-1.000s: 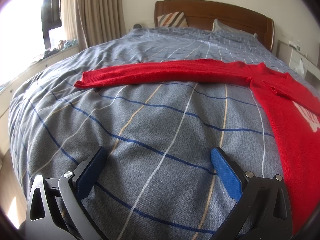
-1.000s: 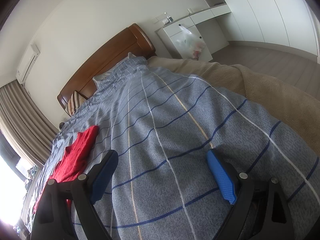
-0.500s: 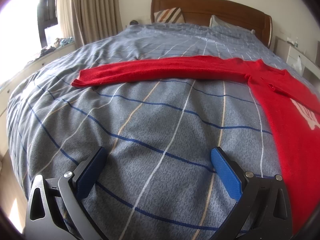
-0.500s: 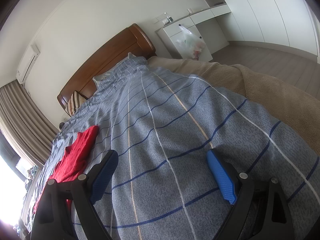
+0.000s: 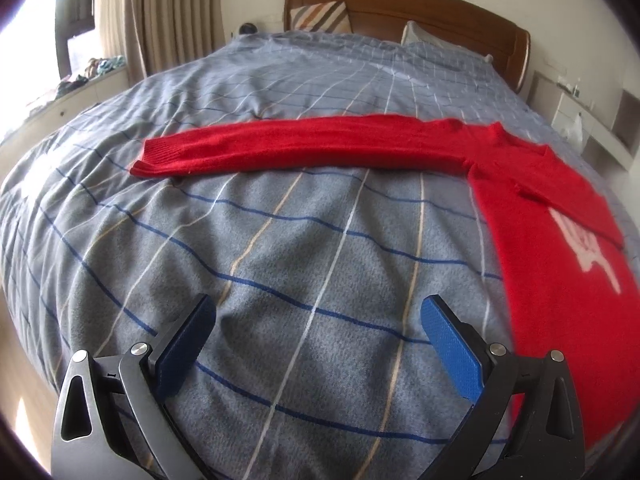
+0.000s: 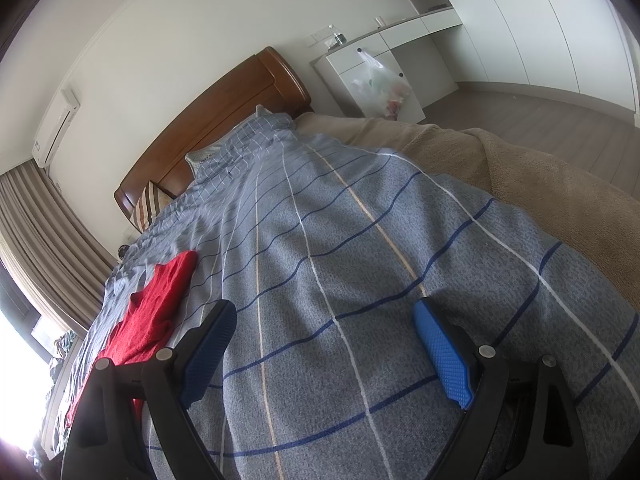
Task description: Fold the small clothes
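The left gripper [image 5: 318, 342] hangs over the bed with its blue-padded jaws spread wide and nothing between them; the right gripper [image 6: 324, 350] is likewise released and empty, poised above bare quilt; ahead of the left one lies the red sweater [image 5: 560, 280], spread flat on the checked quilt [image 5: 280, 240], its body off to the right and one long sleeve [image 5: 304, 146] stretched straight across toward the ribbed cuff [image 5: 154, 156]; it looks a soft, fuzzy knit, light and limp, likely to sag and drag on the nubbly quilt rather than slide; I'd pinch it at the cuff or the shoulder seam, taking only the sweater and not the cover beneath; a wooden headboard [image 5: 400, 4] closes the far end.
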Available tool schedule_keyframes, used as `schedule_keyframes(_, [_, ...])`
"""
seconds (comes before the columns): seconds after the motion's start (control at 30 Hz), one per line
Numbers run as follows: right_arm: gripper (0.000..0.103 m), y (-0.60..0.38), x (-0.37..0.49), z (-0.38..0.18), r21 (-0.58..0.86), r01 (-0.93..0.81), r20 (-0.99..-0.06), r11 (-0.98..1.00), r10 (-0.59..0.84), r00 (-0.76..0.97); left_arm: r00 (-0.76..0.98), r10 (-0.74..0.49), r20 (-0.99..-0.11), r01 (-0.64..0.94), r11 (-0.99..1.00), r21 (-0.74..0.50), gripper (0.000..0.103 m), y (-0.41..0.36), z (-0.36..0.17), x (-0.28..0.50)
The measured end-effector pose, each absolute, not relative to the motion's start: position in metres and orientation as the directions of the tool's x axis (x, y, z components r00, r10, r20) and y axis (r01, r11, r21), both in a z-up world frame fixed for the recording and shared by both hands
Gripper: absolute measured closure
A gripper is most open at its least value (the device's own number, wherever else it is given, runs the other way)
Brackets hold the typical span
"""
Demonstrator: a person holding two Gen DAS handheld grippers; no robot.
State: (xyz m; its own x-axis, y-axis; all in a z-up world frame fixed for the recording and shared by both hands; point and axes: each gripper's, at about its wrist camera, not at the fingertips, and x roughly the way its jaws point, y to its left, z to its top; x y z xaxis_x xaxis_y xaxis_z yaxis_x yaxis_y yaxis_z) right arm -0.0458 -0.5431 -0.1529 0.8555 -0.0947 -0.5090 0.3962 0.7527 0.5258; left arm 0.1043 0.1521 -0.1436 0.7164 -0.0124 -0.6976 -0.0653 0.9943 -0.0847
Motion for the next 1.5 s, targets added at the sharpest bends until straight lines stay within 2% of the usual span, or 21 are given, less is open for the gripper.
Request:
schedule_keyframes(0.17, [0.013, -0.544, -0.047, -0.153, 0.526, 0.396, -0.510, 0.753, -0.093, 0.855, 0.738, -0.102, -0.667, -0.081, 0.968, -0.237, 0.001, 0.202, -0.103, 0.117])
schedule_keyframes(0.37, [0.013, -0.543, -0.046, -0.153, 0.522, 0.398, -0.513, 0.755, -0.095, 0.853, 0.732, -0.069, -0.678, -0.306, 0.856, -0.417, 0.001, 0.314, -0.085, 0.165])
schedule_keyframes(0.53, [0.013, -0.542, -0.043, -0.153, 0.511, 0.405, -0.521, 0.758, -0.101, 0.848, 0.629, -0.074, -0.773, -0.374, 0.844, -0.385, 0.006, 0.341, -0.110, 0.213])
schedule_keyframes(0.6, [0.013, -0.542, -0.042, -0.153, 0.509, 0.406, -0.523, 0.759, -0.102, 0.846, 0.580, -0.062, -0.812, -0.382, 0.860, -0.339, 0.017, 0.336, -0.124, 0.229])
schedule_keyframes(0.67, [0.013, -0.541, -0.042, -0.153, 0.508, 0.407, -0.524, 0.759, -0.103, 0.846, 0.538, -0.058, -0.841, -0.387, 0.869, -0.307, 0.021, 0.331, -0.139, 0.243])
schedule_keyframes(0.73, [0.013, -0.542, -0.041, -0.153, 0.508, 0.407, -0.524, 0.759, -0.103, 0.845, 0.510, -0.041, -0.859, -0.391, 0.879, -0.275, 0.031, 0.325, -0.149, 0.253])
schedule_keyframes(0.77, [0.013, -0.541, -0.041, -0.153, 0.506, 0.408, -0.526, 0.760, -0.104, 0.844, 0.510, -0.029, -0.860, -0.386, 0.886, -0.259, 0.052, 0.321, -0.150, 0.256])
schedule_keyframes(0.8, [0.013, -0.541, -0.041, -0.153, 0.506, 0.409, -0.526, 0.760, -0.104, 0.844, 0.510, -0.012, -0.860, -0.380, 0.894, -0.238, 0.088, 0.318, -0.148, 0.258])
schedule_keyframes(0.83, [0.013, -0.541, -0.042, -0.154, 0.505, 0.409, -0.526, 0.760, -0.104, 0.844, 0.510, -0.007, -0.860, -0.375, 0.898, -0.230, 0.094, 0.313, -0.143, 0.260])
schedule_keyframes(0.9, [0.013, -0.541, -0.042, -0.154, 0.507, 0.408, -0.525, 0.759, -0.103, 0.845, 0.544, 0.024, -0.838, -0.361, 0.909, -0.209, 0.096, 0.303, -0.121, 0.263])
schedule_keyframes(1.03, [0.013, -0.541, -0.042, -0.154, 0.506, 0.409, -0.526, 0.760, -0.104, 0.844, 0.667, -0.025, -0.745, -0.204, 0.955, -0.215, 0.097, 0.247, -0.044, 0.275])
schedule_keyframes(1.2, [0.013, -0.541, -0.042, -0.153, 0.506, 0.408, -0.526, 0.760, -0.103, 0.844, 0.743, -0.216, -0.633, 0.097, 0.971, -0.218, 0.097, 0.117, 0.044, 0.294])
schedule_keyframes(1.37, [0.013, -0.541, -0.041, -0.153, 0.506, 0.409, -0.526, 0.760, -0.104, 0.844, 0.673, -0.427, -0.604, 0.397, 0.897, -0.192, 0.096, -0.028, 0.064, 0.289])
schedule_keyframes(1.43, [0.013, -0.541, -0.041, -0.153, 0.505, 0.409, -0.527, 0.760, -0.104, 0.844, 0.577, -0.505, -0.642, 0.502, 0.839, -0.209, 0.086, -0.079, 0.049, 0.284])
schedule_keyframes(1.47, [0.013, -0.541, -0.041, -0.153, 0.506, 0.408, -0.526, 0.760, -0.103, 0.844, 0.534, -0.513, -0.672, 0.529, 0.823, -0.208, 0.067, -0.100, 0.037, 0.280])
schedule_keyframes(1.5, [0.013, -0.541, -0.041, -0.153, 0.507, 0.408, -0.525, 0.759, -0.103, 0.845, 0.507, -0.503, -0.700, 0.536, 0.820, -0.201, 0.035, -0.115, 0.026, 0.276])
